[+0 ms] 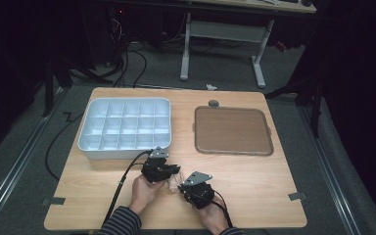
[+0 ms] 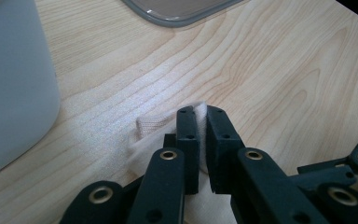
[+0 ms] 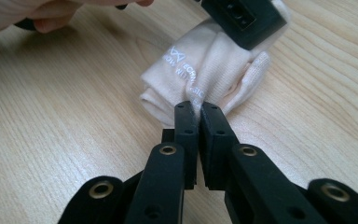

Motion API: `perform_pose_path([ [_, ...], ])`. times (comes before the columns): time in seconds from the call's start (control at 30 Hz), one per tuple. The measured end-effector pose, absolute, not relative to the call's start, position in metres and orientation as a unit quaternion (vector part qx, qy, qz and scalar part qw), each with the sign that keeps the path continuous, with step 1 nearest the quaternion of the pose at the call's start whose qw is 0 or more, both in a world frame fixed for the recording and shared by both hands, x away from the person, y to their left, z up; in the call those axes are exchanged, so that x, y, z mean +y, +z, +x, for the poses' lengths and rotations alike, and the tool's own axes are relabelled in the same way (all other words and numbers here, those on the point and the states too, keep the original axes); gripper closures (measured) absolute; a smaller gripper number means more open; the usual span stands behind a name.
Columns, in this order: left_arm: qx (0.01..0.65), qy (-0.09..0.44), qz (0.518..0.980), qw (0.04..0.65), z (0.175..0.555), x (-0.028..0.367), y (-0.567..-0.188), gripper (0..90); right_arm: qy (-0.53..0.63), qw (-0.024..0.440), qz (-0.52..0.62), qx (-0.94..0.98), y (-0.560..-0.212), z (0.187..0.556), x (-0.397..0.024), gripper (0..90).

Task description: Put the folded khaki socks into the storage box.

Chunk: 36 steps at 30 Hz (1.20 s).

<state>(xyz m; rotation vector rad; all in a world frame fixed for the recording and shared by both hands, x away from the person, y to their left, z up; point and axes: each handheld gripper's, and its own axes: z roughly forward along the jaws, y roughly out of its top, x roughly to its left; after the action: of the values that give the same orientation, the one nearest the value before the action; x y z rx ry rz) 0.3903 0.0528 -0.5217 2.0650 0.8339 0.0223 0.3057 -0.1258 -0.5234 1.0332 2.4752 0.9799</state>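
Right gripper view: both hand-held grippers (image 3: 195, 108) pinch the cream sock (image 3: 205, 70), stretched lengthwise between them.

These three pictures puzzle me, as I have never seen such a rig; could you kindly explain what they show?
A person sits at a wooden table holding a hand-operated claw in each hand. The high view looks down from above; the other two come from cameras riding on each claw. On the table lie a white compartment tray and a brown flat tray. Between the hands is a small cream folded cloth, perhaps a sock. The left claw and the right claw are both shut on it, pinching opposite ends.
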Motion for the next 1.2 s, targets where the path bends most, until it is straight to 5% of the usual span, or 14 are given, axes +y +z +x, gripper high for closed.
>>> perform_pose_path([
  [0.33,0.331,0.012,0.837,0.436,0.39,0.051,-0.518,83.7,0.341,0.135,0.356,0.859,-0.525,0.308,-0.128,86.2],
  [0.9,0.364,0.041,0.828,0.424,0.364,0.071,-0.511,49.8,0.349,0.123,0.366,0.854,-0.524,0.311,-0.126,85.5],
  [1.2,0.391,0.057,0.831,0.392,0.354,0.065,-0.523,46.8,0.35,0.123,0.365,0.854,-0.525,0.312,-0.126,85.5],
])
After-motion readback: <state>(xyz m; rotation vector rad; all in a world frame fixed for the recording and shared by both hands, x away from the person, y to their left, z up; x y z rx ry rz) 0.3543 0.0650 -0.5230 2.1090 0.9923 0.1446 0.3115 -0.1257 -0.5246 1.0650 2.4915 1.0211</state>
